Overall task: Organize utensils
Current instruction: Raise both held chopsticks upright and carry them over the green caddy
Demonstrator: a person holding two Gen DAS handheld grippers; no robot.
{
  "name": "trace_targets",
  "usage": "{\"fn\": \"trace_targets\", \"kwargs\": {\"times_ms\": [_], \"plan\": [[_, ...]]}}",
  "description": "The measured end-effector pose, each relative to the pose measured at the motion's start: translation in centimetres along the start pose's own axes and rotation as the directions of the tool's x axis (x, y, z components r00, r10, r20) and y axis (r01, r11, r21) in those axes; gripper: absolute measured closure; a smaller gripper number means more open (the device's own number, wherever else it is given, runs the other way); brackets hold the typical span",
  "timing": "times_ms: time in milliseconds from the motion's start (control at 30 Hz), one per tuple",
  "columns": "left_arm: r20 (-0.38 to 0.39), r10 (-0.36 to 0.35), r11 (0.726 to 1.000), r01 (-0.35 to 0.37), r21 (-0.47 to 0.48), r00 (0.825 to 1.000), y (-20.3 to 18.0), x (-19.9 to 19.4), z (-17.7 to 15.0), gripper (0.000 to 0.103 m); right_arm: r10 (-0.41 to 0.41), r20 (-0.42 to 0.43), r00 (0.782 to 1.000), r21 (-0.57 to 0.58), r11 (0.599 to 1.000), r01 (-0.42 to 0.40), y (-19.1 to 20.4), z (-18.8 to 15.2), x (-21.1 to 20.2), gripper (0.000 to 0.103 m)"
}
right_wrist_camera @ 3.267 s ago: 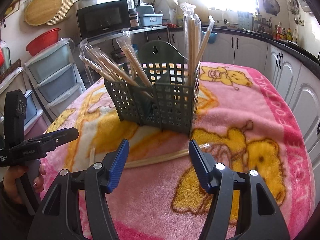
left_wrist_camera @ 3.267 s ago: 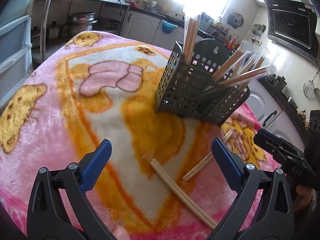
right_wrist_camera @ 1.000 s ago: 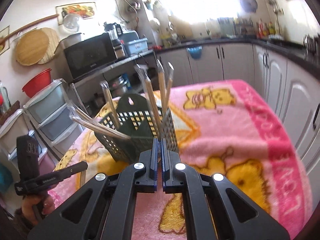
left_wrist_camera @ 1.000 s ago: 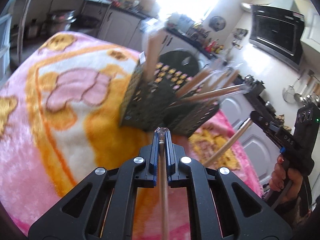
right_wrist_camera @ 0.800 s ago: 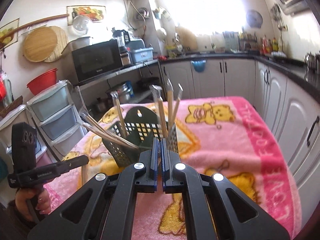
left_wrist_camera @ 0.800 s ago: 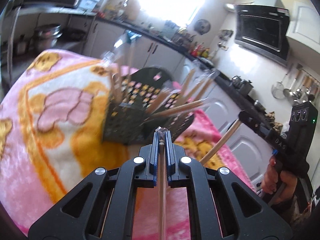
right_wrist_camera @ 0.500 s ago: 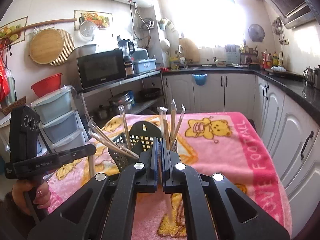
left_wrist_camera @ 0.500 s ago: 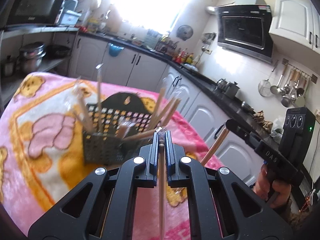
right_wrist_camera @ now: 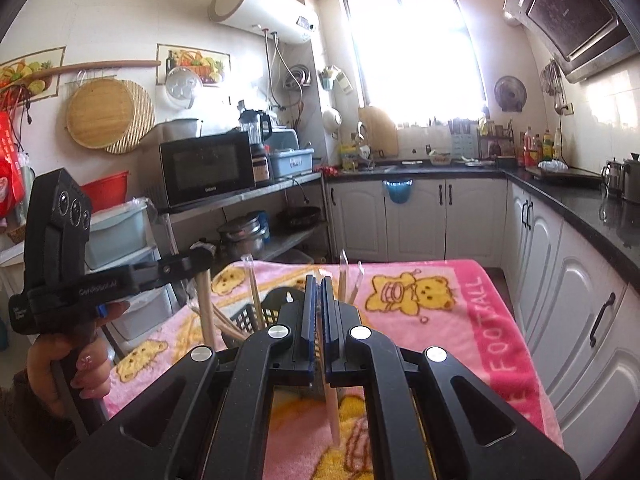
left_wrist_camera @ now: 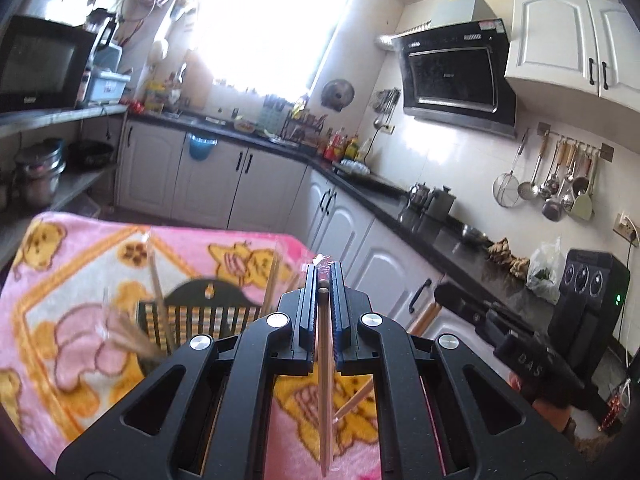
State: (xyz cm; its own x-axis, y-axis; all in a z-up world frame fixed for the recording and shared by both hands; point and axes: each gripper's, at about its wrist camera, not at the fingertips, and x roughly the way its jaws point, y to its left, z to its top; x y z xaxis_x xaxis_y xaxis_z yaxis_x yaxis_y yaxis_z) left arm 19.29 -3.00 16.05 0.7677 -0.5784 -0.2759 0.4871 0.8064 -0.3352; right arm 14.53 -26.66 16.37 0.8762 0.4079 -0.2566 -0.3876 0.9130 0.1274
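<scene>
My left gripper [left_wrist_camera: 322, 280] is shut on a wrapped pair of chopsticks [left_wrist_camera: 325, 380] that hangs down between its jaws. My right gripper [right_wrist_camera: 317, 296] is shut on another wrapped pair of chopsticks [right_wrist_camera: 330, 404]. Both are held high above the dark green slotted utensil basket [left_wrist_camera: 208, 308], which stands on the pink blanket and holds several wrapped chopsticks [left_wrist_camera: 158, 292]. The basket also shows in the right wrist view [right_wrist_camera: 256, 316], partly hidden behind my right gripper. The left gripper appears in the right wrist view [right_wrist_camera: 202, 256], and the right gripper in the left wrist view [left_wrist_camera: 440, 292].
The table is covered by a pink and yellow bear blanket [left_wrist_camera: 72, 264]. White cabinets and a dark counter [right_wrist_camera: 592, 216] run along the right. A shelf with a microwave [right_wrist_camera: 206, 172] and plastic drawers [right_wrist_camera: 120, 236] stands to the left.
Both grippers shut on chopstick pairs that lay on the blanket and lifted them. Since half a second ago both have risen further above the basket.
</scene>
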Motion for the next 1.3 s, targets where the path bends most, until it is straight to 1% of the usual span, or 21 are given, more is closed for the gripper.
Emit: {"fn": "trace_targets", "kwargs": {"times_ms": [233, 400, 533, 667, 700, 867, 1067, 1100, 1200, 1300], "plan": [[0.103, 0.018, 1.000, -0.019, 0.013, 0.995, -0.4, -0.6, 3.8, 0.099, 0.021, 0.055, 0.998, -0.021, 1.000, -0.020, 0.7, 2.3, -0.2, 0.100], [0.165, 0.049, 0.999, -0.052, 0.010, 0.985, 0.1, -1.1, 6.5, 0.100, 0.042, 0.102, 0.994, -0.037, 0.999, -0.038, 1.4, 4.3, -0.1, 0.100], [0.227, 0.099, 0.995, -0.103, 0.007, 0.969, 1.0, -1.9, 8.4, 0.100, 0.054, 0.133, 0.990, -0.053, 0.997, -0.047, 2.0, 5.7, 0.4, 0.100], [0.291, 0.174, 0.983, -0.182, 0.001, 0.941, 2.3, -2.5, 9.8, 0.100, 0.066, 0.165, 0.984, -0.062, 0.996, -0.056, 2.7, 7.2, 1.0, 0.100], [0.297, 0.184, 0.981, -0.192, -0.004, 0.937, 2.7, -2.5, 10.0, 0.099, 0.071, 0.175, 0.982, -0.067, 0.996, -0.060, 2.8, 7.5, 1.2, 0.100], [0.313, 0.241, 0.970, -0.241, -0.039, 0.919, 4.7, -2.2, 10.4, 0.099, 0.077, 0.196, 0.978, -0.078, 0.995, -0.063, 3.2, 8.4, 2.4, 0.100], [0.325, 0.300, 0.952, -0.301, -0.051, 0.897, 6.2, -1.3, 9.3, 0.099, 0.053, 0.202, 0.978, -0.080, 0.996, -0.037, 3.3, 8.8, 4.4, 0.100], [0.327, 0.307, 0.950, -0.308, -0.050, 0.894, 6.3, -1.2, 9.2, 0.099, 0.048, 0.197, 0.979, -0.078, 0.996, -0.033, 3.2, 8.8, 4.8, 0.100], [0.339, 0.337, 0.937, -0.349, -0.026, 0.878, 6.4, -0.4, 8.0, 0.099, 0.040, 0.190, 0.981, -0.075, 0.997, -0.026, 3.0, 8.5, 5.9, 0.100], [0.338, 0.354, 0.926, -0.377, 0.004, 0.872, 6.5, 0.6, 6.9, 0.099, 0.036, 0.173, 0.984, -0.071, 0.997, -0.024, 2.8, 8.1, 7.0, 0.100]]}}
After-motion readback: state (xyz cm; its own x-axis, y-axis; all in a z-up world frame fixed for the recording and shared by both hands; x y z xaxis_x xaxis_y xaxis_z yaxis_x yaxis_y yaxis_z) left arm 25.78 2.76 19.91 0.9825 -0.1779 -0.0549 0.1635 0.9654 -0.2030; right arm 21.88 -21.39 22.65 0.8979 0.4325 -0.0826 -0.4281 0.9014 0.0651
